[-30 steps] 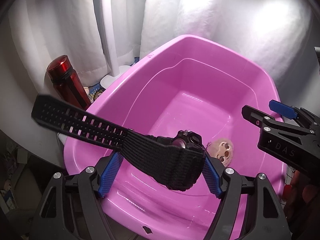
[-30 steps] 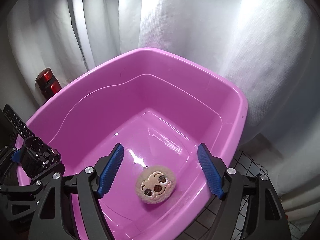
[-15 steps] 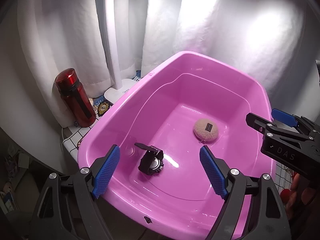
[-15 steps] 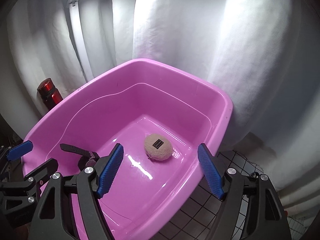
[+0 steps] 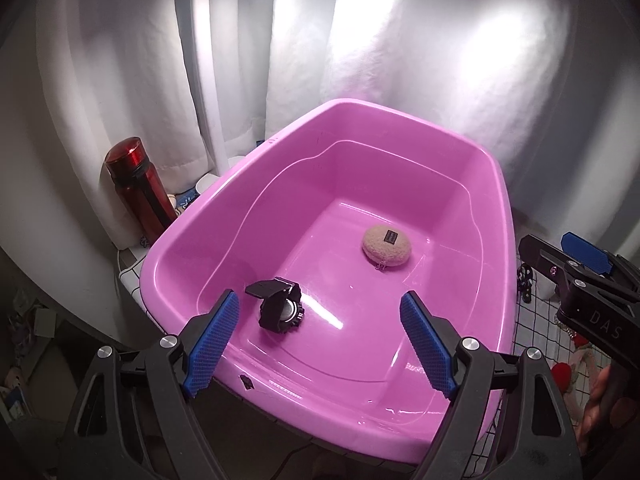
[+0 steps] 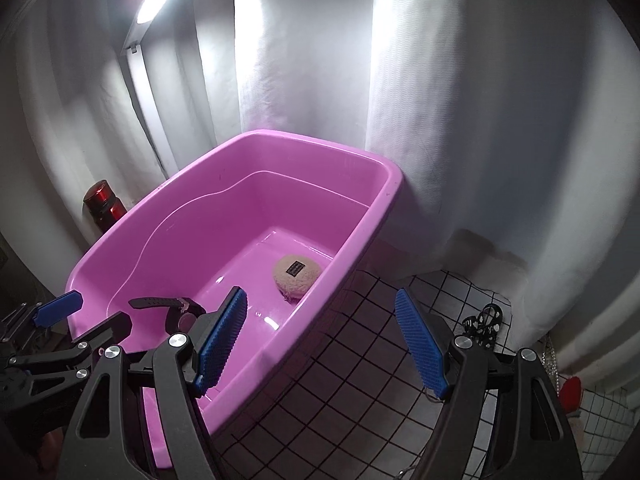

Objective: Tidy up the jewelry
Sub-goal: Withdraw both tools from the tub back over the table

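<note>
Above the pink tub [image 5: 500, 216], left gripper [image 5: 322, 340] tilts downward, empty.

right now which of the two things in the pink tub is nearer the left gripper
The black watch, lying on the tub's floor just past the left gripper's blue fingers. The beige plush lies farther back, toward the far right.

Your left gripper [image 5: 320, 336] at 6 o'clock, jaws wide, nothing between pads. Black watch [image 5: 279, 308] lies on pink tub [image 5: 192, 224] floor near left pad. Beige plush pad [image 5: 386, 246] at 2 o'clock from watch, well apart. Red bottle [image 5: 138, 188] at 9 o'clock outside tub.
</note>
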A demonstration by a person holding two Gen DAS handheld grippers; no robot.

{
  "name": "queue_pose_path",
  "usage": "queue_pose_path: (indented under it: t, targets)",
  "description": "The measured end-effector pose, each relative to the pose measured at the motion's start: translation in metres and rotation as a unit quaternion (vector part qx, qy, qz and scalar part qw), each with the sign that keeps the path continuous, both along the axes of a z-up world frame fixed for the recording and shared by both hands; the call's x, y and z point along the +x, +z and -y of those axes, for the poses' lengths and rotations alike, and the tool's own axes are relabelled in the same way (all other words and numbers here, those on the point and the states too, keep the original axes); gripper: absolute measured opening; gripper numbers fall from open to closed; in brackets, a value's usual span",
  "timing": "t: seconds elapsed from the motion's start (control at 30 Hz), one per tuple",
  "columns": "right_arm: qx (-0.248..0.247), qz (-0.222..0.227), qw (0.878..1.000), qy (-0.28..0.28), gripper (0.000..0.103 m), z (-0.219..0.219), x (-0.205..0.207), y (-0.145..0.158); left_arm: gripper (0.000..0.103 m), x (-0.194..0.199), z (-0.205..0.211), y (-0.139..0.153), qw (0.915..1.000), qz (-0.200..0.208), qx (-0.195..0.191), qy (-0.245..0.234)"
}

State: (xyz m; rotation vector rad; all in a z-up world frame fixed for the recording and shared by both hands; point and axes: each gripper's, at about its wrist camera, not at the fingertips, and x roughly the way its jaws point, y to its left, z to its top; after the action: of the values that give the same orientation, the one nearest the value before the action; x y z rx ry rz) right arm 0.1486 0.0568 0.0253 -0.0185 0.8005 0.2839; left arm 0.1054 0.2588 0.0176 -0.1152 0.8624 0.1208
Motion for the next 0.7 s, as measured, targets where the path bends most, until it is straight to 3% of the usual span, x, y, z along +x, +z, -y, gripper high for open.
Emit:
queue_pose_path:
  t: [0.43,0.7]
  targets:
    - [0.036,0.003,0.995,-0.096,0.073,0.114,-0.085,-0.016,0.082,-0.03,0.072,0.006,0.9982,0.016,-0.006,-0.058]
    - [0.014,0.002,0.985,-0.175,0.073,0.203,-0.149,-0.03,0.085,-0.051,0.127,0.007,0.9943,0.022,-0.015,-0.103]
